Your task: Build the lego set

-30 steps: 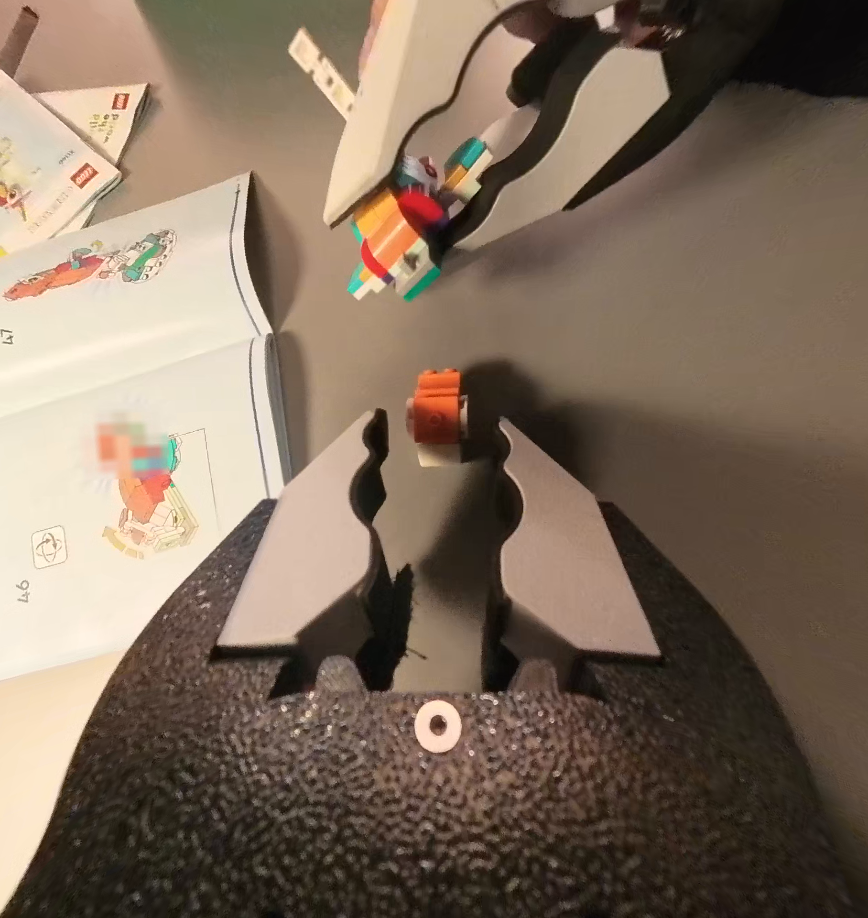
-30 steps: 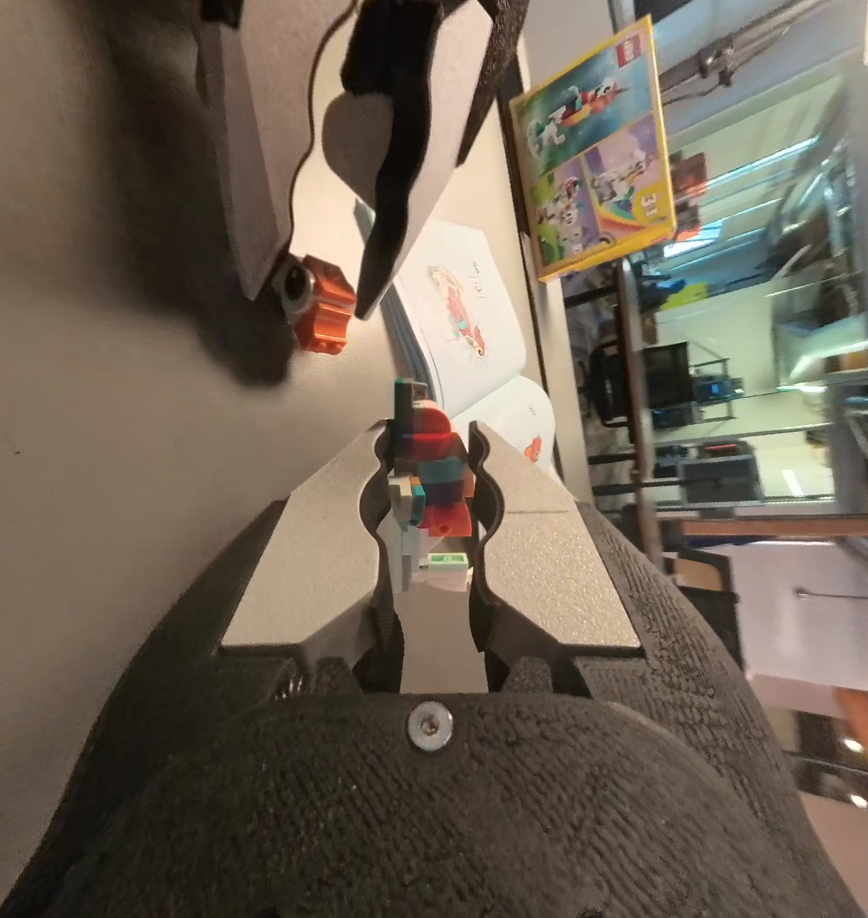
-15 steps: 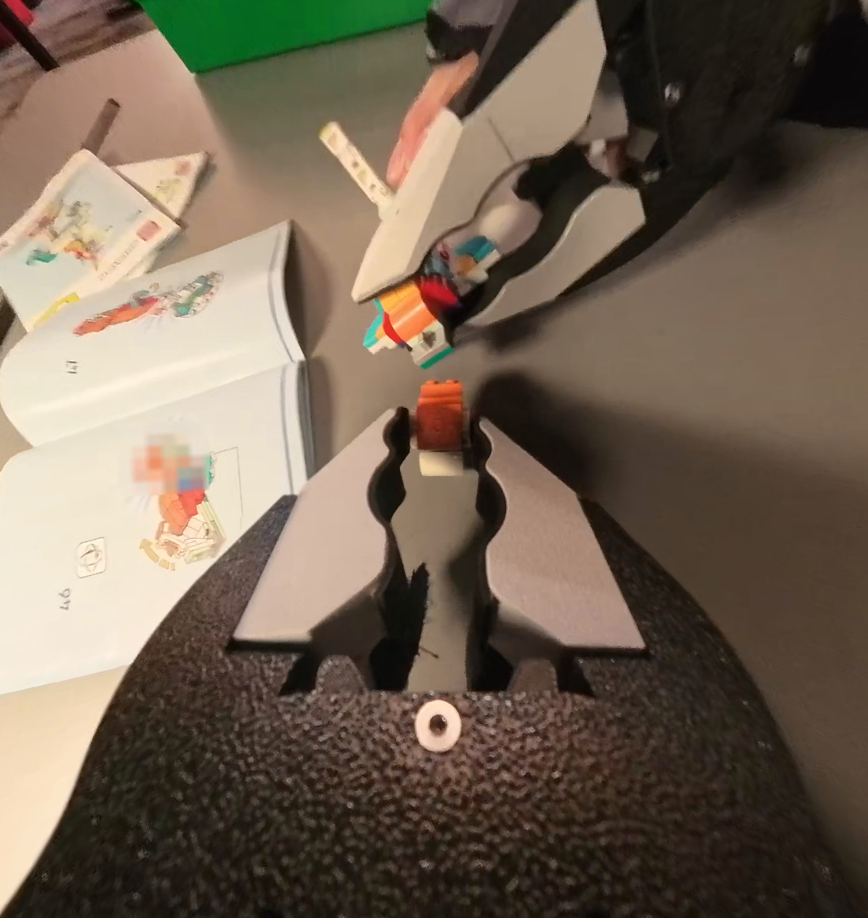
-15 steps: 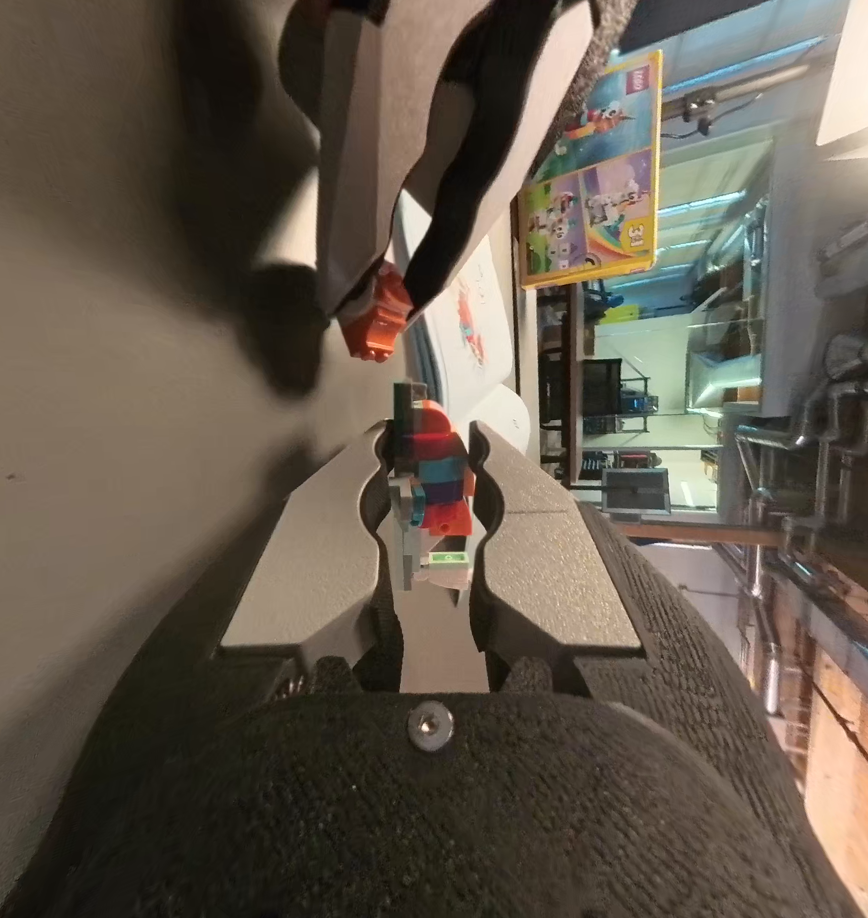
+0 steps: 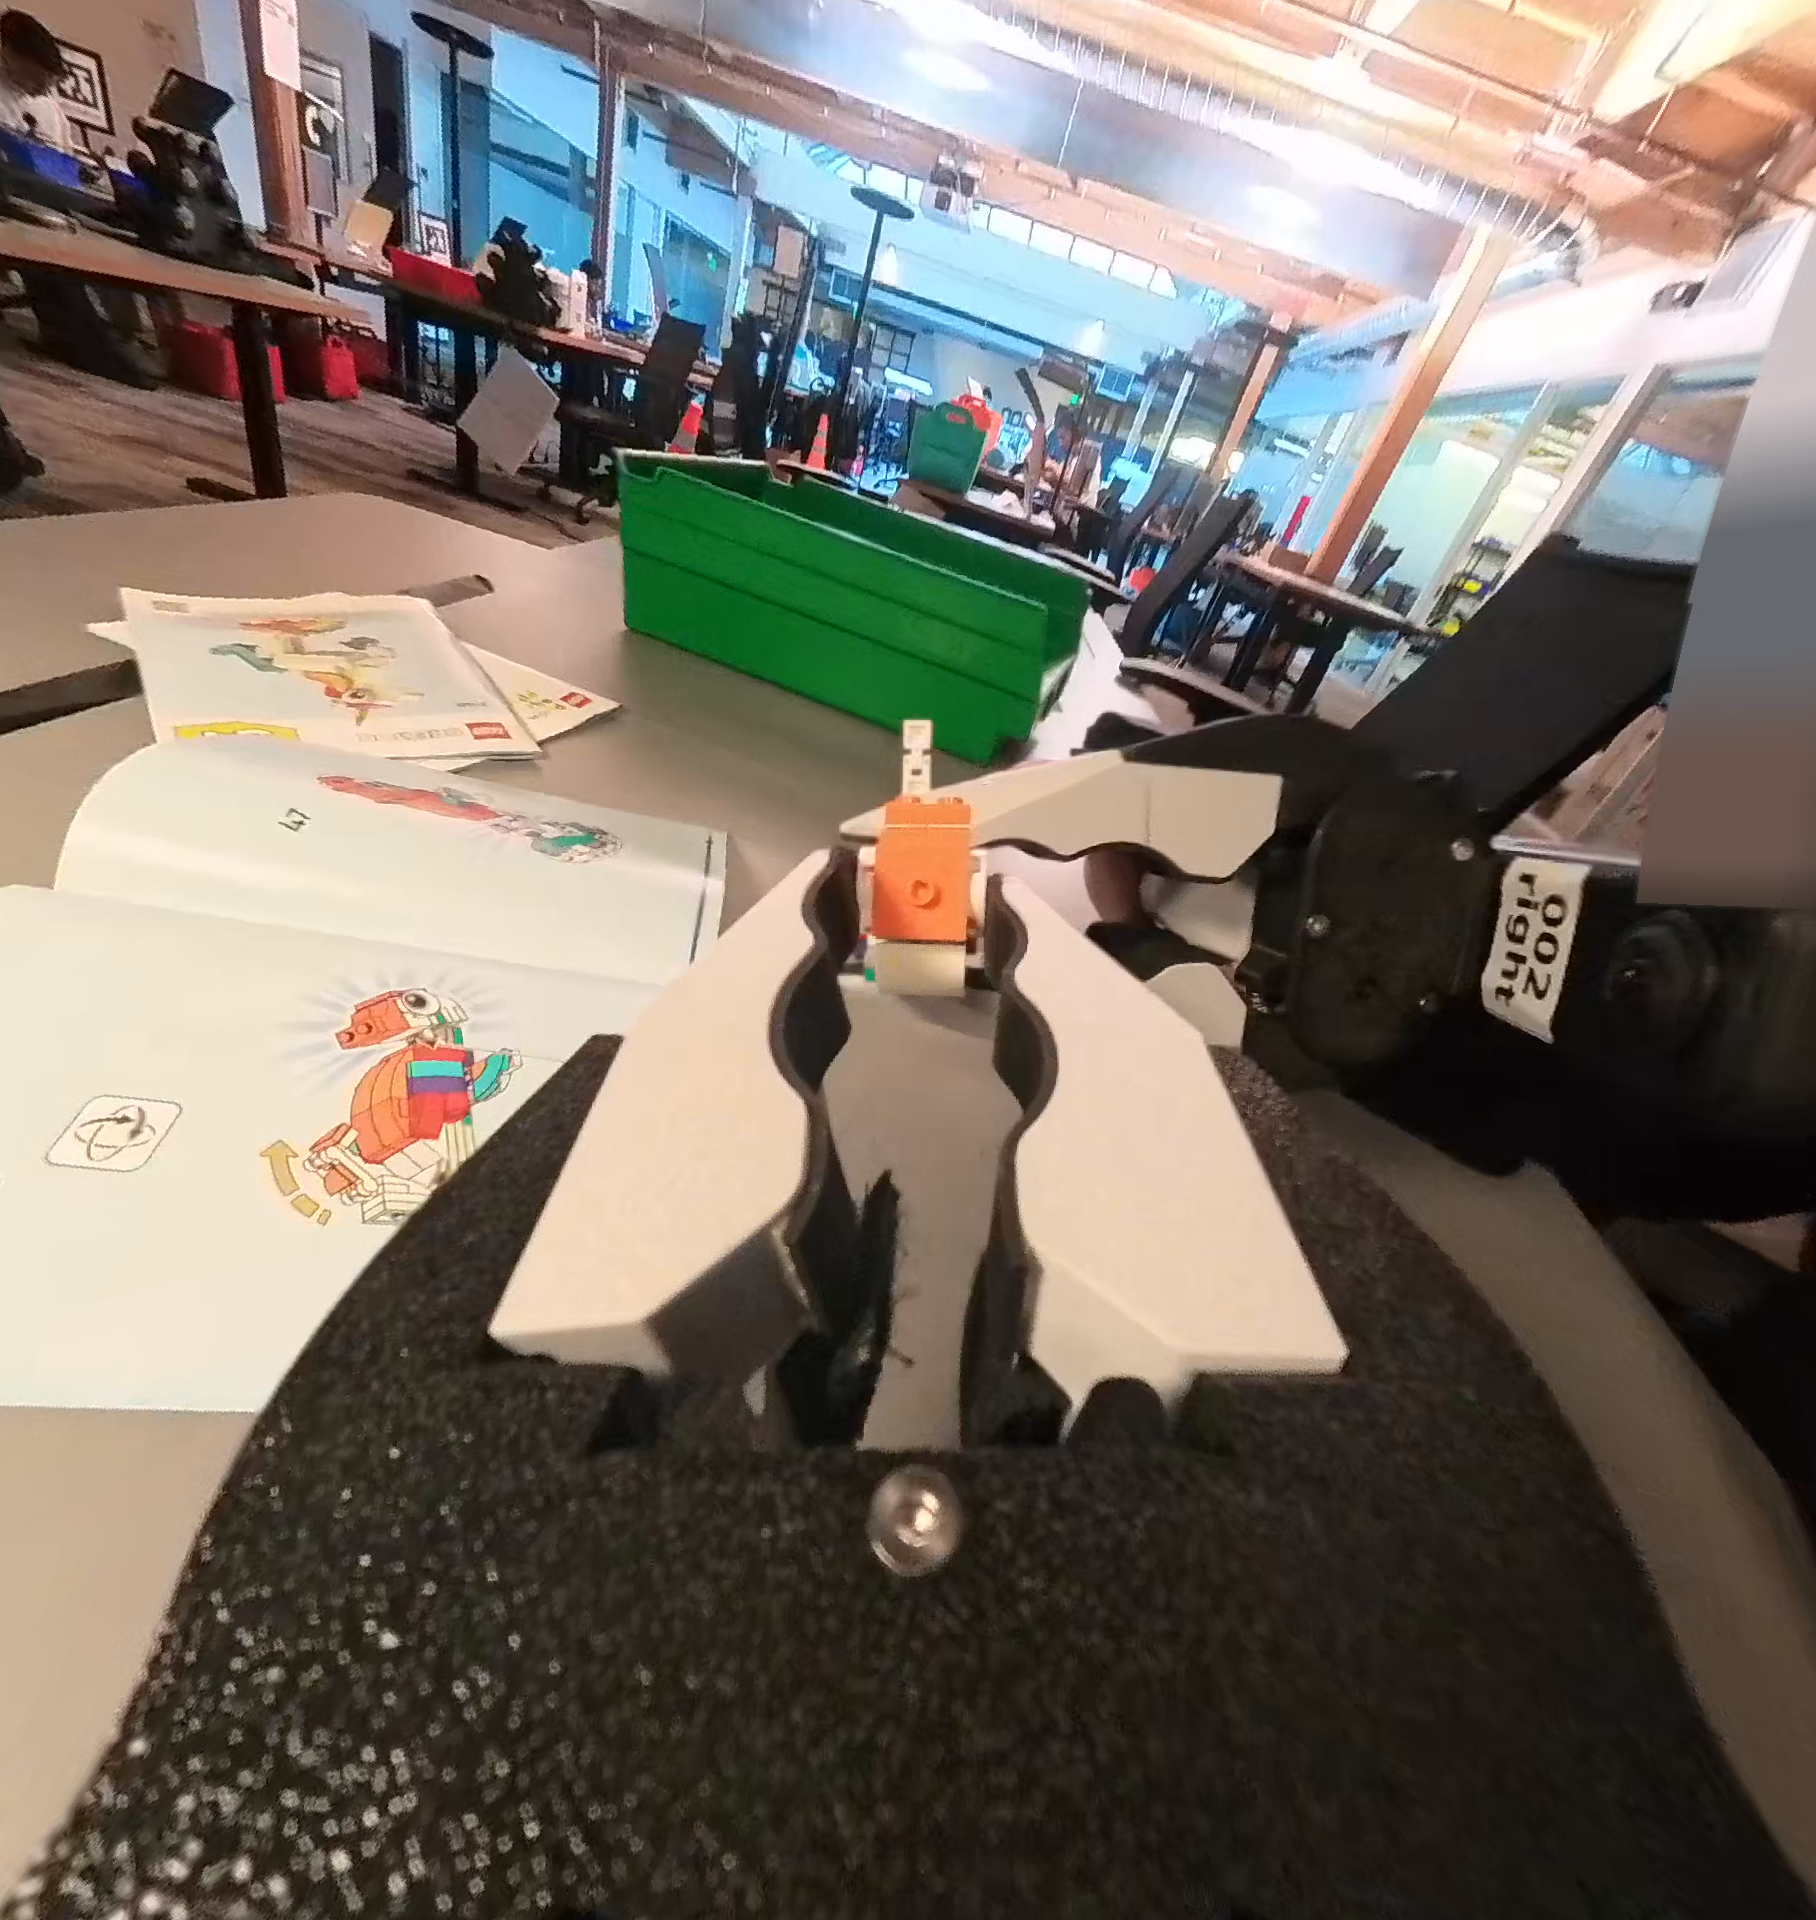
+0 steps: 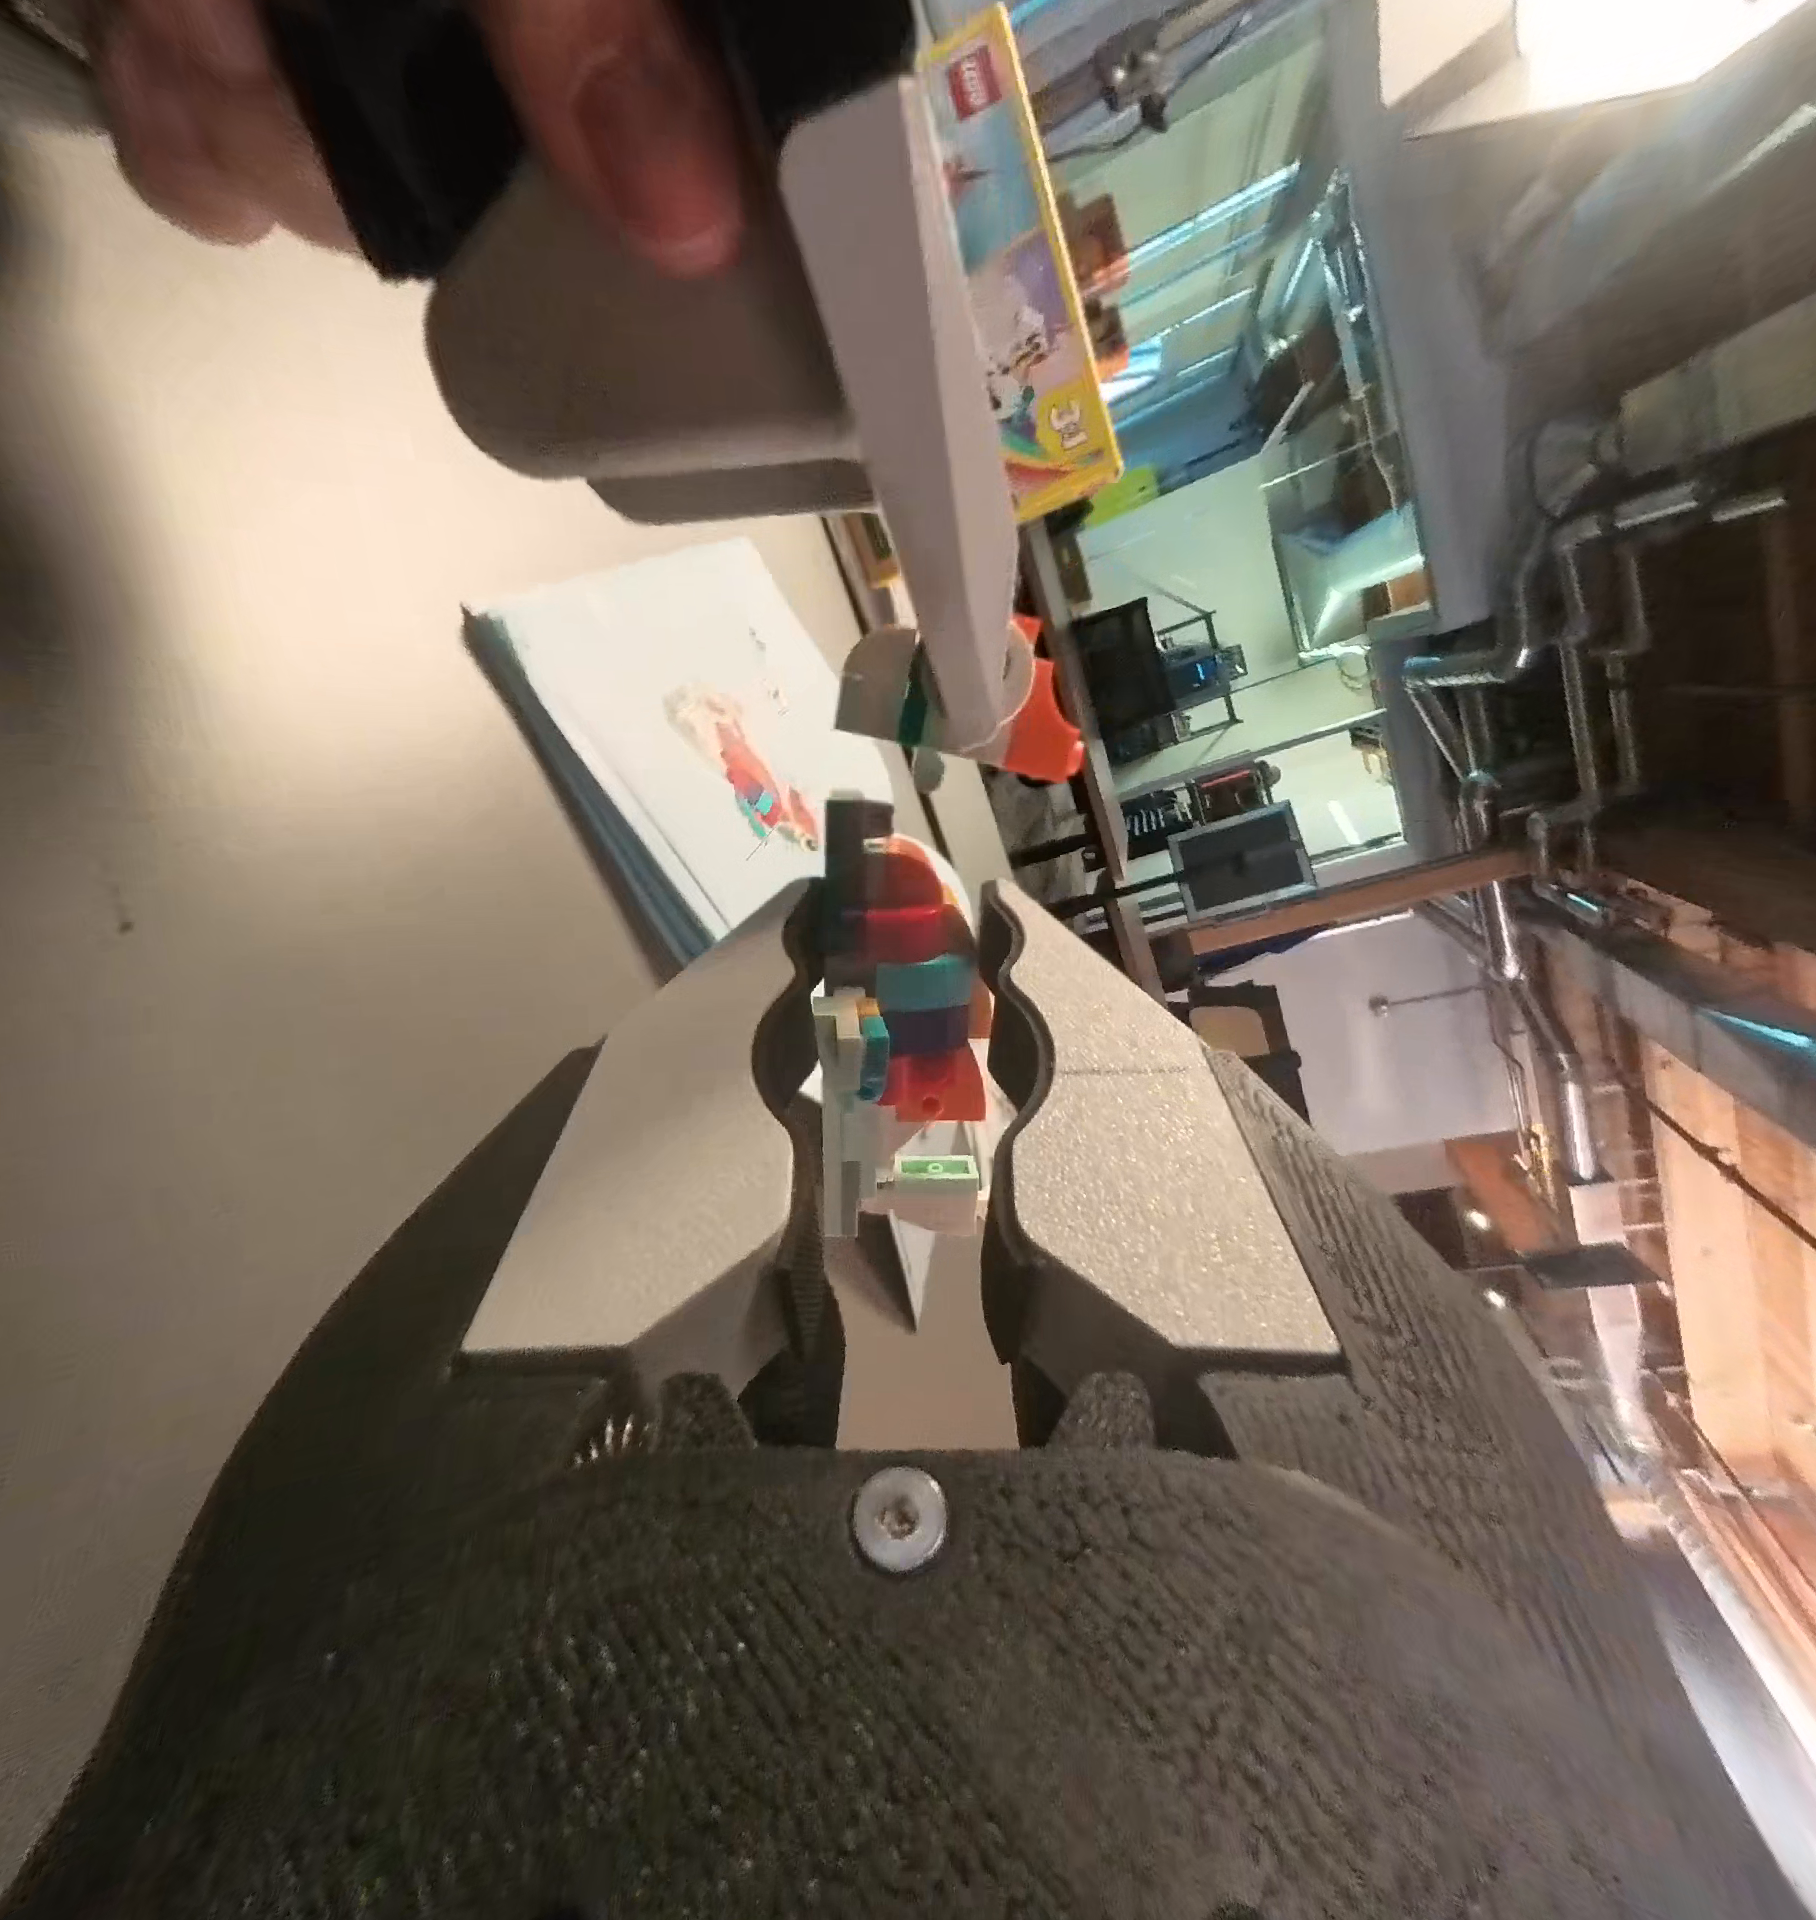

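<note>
Orange-and-white lego piece (image 5: 919,906) sat clamped in left tongs (image 5: 916,914); right tongs (image 6: 902,1013) gripped multicoloured lego model (image 6: 909,1023). Grey counter (image 5: 530,566) carried open instruction booklet (image 5: 197,997), green bin (image 5: 831,613). Workshop room behind.

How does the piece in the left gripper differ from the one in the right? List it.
The orange-and-white piece in the left gripper is small, mostly one colour. The multicoloured lego body in the right gripper is a taller stack of red, teal, purple and white. Both sit clamped between grey fingers, off the table.
</note>
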A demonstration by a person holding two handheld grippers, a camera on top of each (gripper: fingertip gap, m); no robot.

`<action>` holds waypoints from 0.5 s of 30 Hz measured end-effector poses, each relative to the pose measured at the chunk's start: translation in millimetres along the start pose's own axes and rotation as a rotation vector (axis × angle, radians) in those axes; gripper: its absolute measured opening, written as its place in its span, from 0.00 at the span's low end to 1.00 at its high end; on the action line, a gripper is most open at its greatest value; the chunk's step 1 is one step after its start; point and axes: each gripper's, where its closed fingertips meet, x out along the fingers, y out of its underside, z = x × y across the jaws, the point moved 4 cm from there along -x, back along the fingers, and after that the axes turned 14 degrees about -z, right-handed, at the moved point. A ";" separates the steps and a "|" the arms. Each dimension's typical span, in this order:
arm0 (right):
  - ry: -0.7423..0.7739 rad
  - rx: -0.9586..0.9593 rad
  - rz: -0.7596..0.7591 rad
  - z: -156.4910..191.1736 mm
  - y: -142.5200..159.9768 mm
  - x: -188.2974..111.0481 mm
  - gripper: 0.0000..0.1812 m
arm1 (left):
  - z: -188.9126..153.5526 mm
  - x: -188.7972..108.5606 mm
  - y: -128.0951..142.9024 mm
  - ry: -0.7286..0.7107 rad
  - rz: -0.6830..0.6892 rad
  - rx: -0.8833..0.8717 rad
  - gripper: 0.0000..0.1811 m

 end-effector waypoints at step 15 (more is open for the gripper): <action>0.025 -0.097 -0.015 1.3 -2.7 -0.5 0.15 | -2.6 -3.8 3.9 0.034 -0.007 0.092 0.12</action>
